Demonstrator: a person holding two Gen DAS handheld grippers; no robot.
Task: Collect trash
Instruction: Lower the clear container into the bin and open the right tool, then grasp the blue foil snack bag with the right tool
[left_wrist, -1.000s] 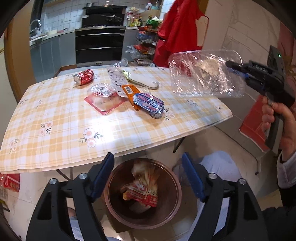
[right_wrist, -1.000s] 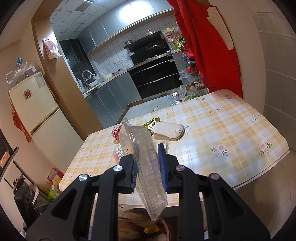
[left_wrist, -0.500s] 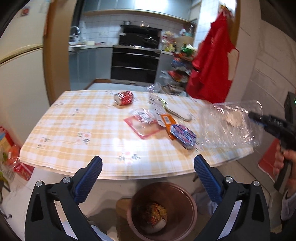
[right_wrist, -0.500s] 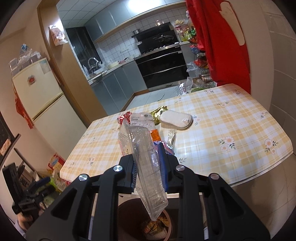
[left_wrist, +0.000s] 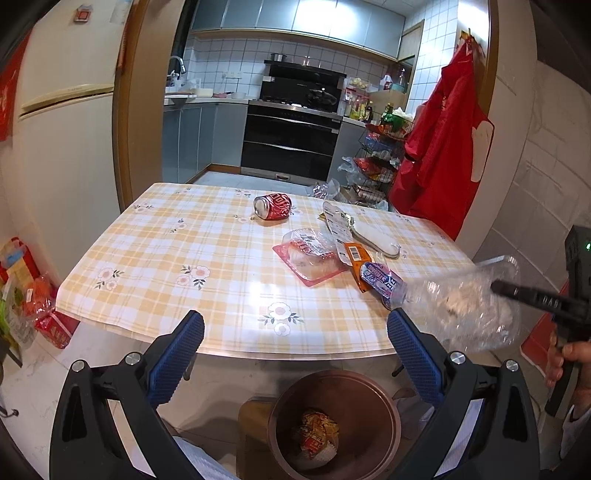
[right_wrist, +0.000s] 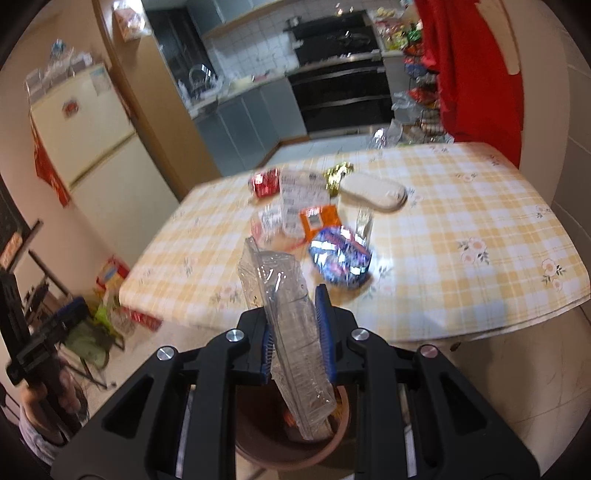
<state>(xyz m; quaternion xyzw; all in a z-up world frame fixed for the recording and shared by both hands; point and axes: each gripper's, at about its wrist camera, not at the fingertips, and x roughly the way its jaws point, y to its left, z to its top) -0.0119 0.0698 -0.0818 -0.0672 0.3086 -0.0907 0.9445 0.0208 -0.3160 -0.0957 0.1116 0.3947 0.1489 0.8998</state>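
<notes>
Up front in the left wrist view, the left gripper (left_wrist: 295, 354) gapes empty above the bin (left_wrist: 334, 424), free for table litter. Meanwhile the right wrist view shows the right gripper (right_wrist: 297, 334) clamped on a clear plastic container (right_wrist: 284, 314), hanging over the bin for dropping

Checked table (left_wrist: 207, 258): can (left_wrist: 272, 206), wrappers (left_wrist: 354, 258).

Kitchen beyond a wood-framed doorway (left_wrist: 123, 110): white tiled wall (left_wrist: 229, 59), grey cabinets (left_wrist: 192, 136), black built-in oven (left_wrist: 291, 142) under a black hood (left_wrist: 303, 79), sink tap (left_wrist: 179, 66). Cream fridge (left_wrist: 62, 122) at left. Table (left_wrist: 177, 254) in yellow checked floral cloth, foreground. Red garment (left_wrist: 443, 147) hung at right beside a wire rack (left_wrist: 376, 158). Pale tiled floor (left_wrist: 40, 369). Ceiling light glare on upper cabinets.
</notes>
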